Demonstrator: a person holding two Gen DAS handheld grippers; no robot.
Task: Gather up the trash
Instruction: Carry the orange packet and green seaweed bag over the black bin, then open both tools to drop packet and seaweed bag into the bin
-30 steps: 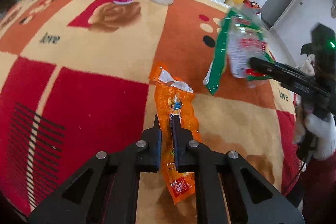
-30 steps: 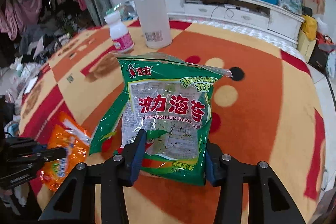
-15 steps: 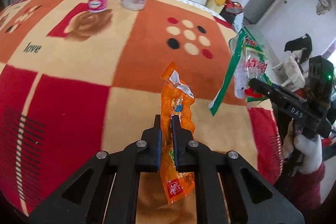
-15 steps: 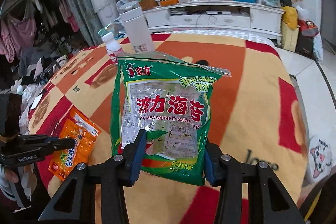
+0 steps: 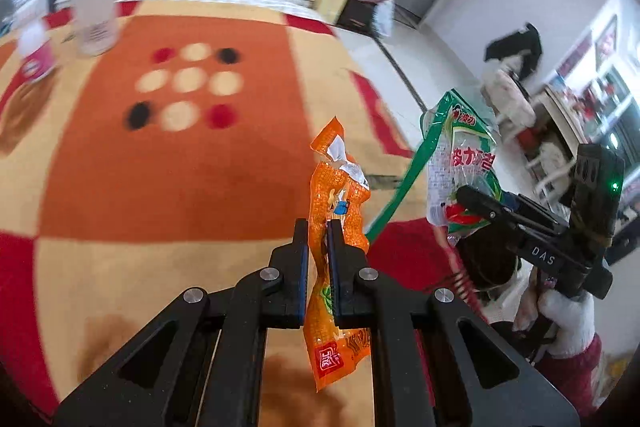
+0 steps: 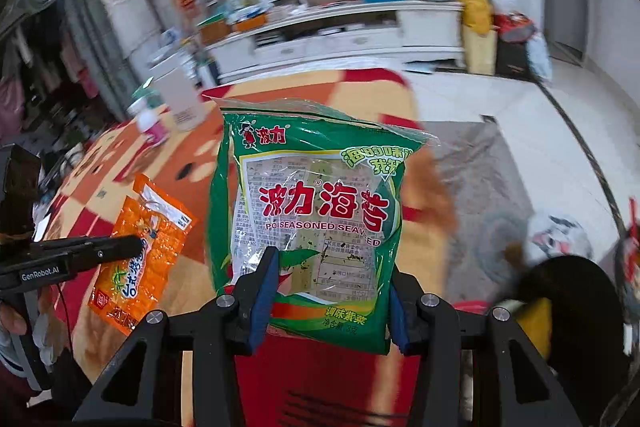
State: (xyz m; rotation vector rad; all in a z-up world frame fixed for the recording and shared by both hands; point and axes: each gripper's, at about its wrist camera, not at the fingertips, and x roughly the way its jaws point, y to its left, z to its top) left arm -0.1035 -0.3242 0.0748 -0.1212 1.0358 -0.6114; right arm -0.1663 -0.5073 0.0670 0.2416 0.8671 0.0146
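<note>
Pretty clearly someone's living room: long white TV cabinet [image 6: 340, 31] piled with clutter along the far wall, patterned blanket [image 5: 180, 163] up front, clothes [image 6: 24, 87] hanging far left.

Surface [image 5: 168, 187] under orange-red-cream patterned cloth. On it, far left: small pink-label bottle [image 5: 36, 55], tall white container [image 5: 96, 7] just beside.

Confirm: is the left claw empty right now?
No, the left claw is clamped on the orange wrapper, held clear of the blanket.
</note>
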